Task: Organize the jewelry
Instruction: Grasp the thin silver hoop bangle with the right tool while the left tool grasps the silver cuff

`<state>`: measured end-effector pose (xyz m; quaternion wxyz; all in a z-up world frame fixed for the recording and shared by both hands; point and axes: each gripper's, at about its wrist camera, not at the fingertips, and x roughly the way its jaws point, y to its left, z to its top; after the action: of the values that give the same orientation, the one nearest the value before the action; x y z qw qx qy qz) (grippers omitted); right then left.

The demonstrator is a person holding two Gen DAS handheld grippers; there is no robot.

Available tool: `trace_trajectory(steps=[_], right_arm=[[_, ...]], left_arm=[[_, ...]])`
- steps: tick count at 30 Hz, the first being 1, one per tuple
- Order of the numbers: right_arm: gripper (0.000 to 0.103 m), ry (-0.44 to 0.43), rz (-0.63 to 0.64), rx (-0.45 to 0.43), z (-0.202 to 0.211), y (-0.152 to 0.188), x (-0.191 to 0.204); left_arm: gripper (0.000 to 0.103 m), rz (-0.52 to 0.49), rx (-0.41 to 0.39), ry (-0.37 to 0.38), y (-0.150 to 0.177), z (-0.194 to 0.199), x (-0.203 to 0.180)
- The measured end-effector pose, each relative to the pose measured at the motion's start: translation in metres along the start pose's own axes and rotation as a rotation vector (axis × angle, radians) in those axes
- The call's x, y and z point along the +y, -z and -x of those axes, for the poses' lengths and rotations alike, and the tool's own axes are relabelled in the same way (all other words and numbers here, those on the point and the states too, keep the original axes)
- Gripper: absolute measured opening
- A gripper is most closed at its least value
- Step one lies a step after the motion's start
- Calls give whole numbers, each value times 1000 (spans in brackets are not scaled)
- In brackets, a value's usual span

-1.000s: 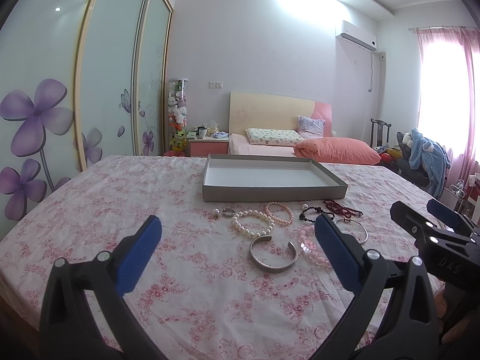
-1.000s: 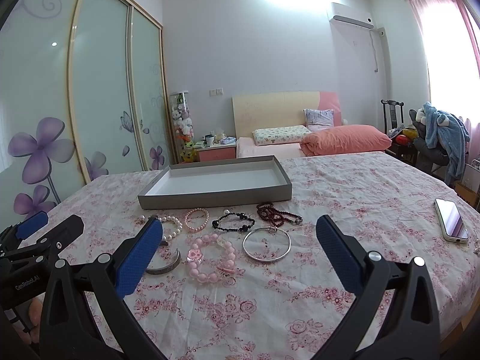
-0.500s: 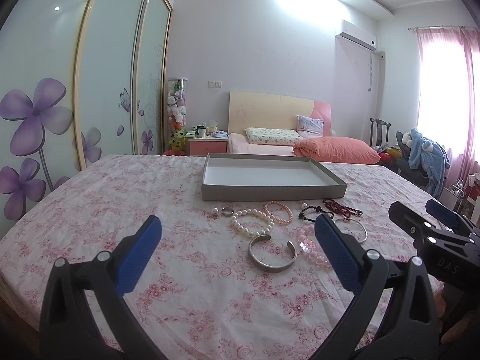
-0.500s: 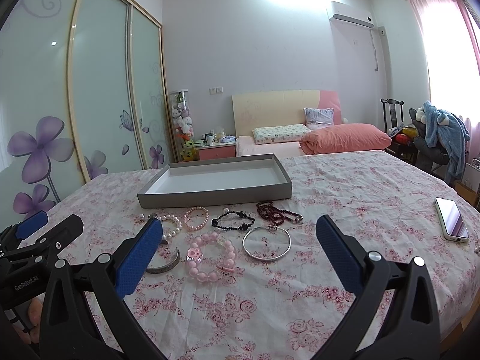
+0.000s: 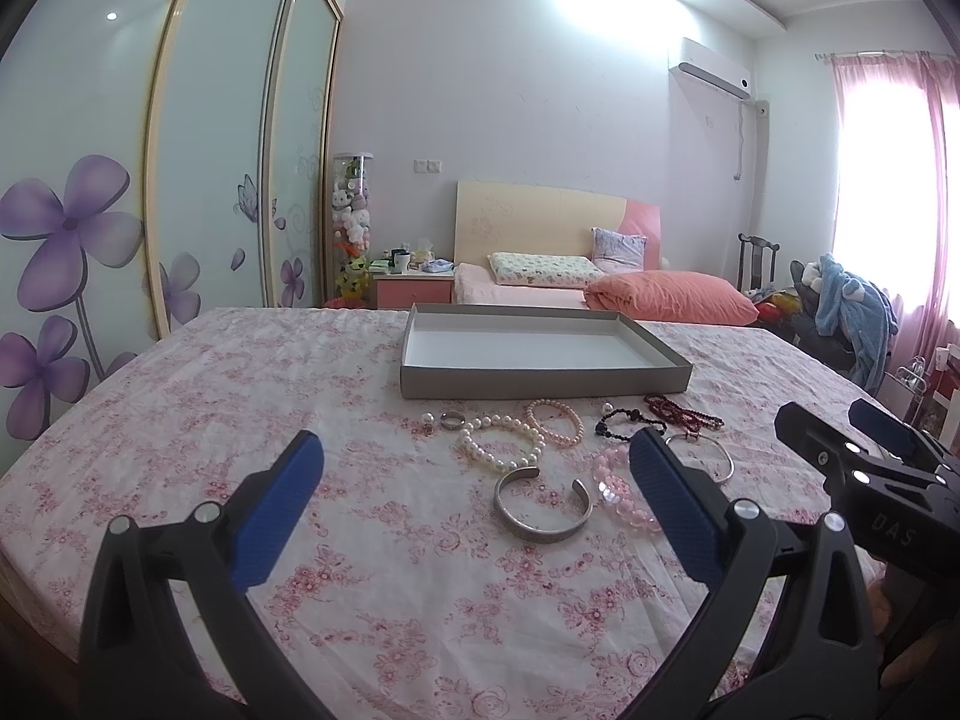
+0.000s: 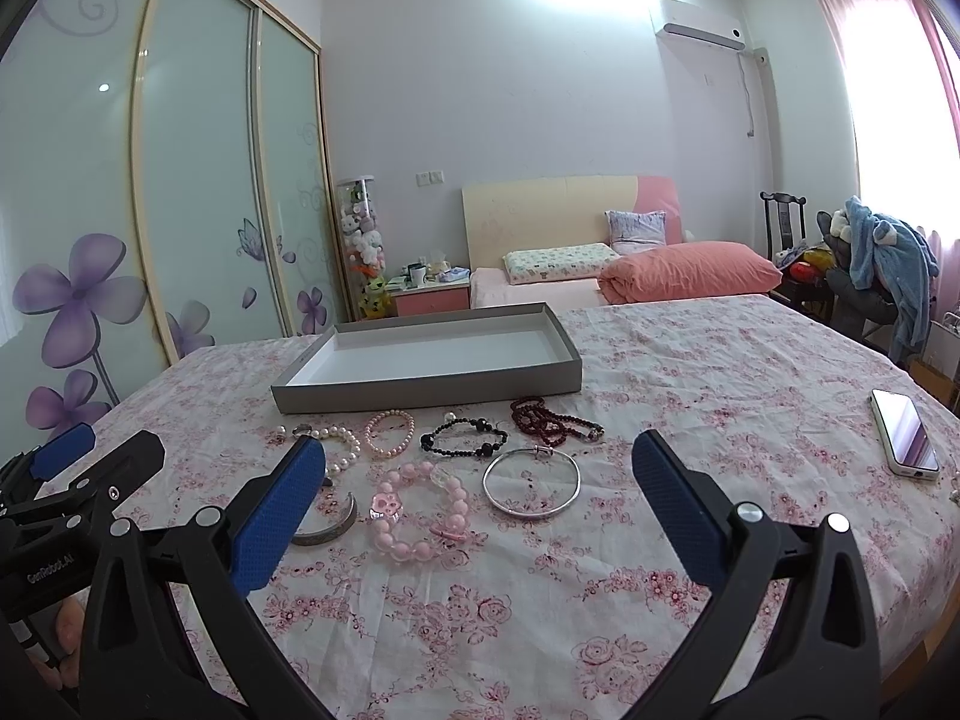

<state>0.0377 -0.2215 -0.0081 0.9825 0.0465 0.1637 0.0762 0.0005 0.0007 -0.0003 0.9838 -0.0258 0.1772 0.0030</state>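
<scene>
An empty grey tray (image 5: 543, 387) (image 6: 420, 391) sits on the floral tablecloth. In front of it lie several pieces: a silver cuff (image 5: 543, 525), a white pearl bracelet (image 5: 501, 447), a small pink pearl bracelet (image 6: 390, 432), a black bead bracelet (image 6: 465, 441), a dark red bead string (image 6: 552, 420), a thin silver bangle (image 6: 531, 483), a pink chunky bracelet (image 6: 420, 510) and a ring (image 5: 452, 419). My left gripper (image 5: 474, 504) is open and empty, held short of the cuff. My right gripper (image 6: 474, 501) is open and empty, short of the pink bracelet.
A phone (image 6: 906, 435) lies on the cloth at the right. The table's near edge runs just below both grippers. A bed with pink pillows (image 5: 669, 297) and a wardrobe with flower doors (image 5: 78, 240) stand behind.
Both grippers have drifted slightly forward and a little lower toward the jewelry. Both stay open and empty; nothing on the table has moved.
</scene>
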Motion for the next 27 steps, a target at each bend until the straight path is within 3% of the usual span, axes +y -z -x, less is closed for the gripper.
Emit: trace_trajectory(steps=[6, 11, 27], right_arm=[[101, 1, 0, 11, -4, 3, -3], [101, 11, 11, 80, -18, 4, -9], [99, 10, 76, 523, -115, 6, -27]], left_arm=[[99, -3, 8, 5, 5, -4, -4], [99, -19, 49, 32, 8, -15, -6], [99, -86, 332, 96, 9, -83, -19]])
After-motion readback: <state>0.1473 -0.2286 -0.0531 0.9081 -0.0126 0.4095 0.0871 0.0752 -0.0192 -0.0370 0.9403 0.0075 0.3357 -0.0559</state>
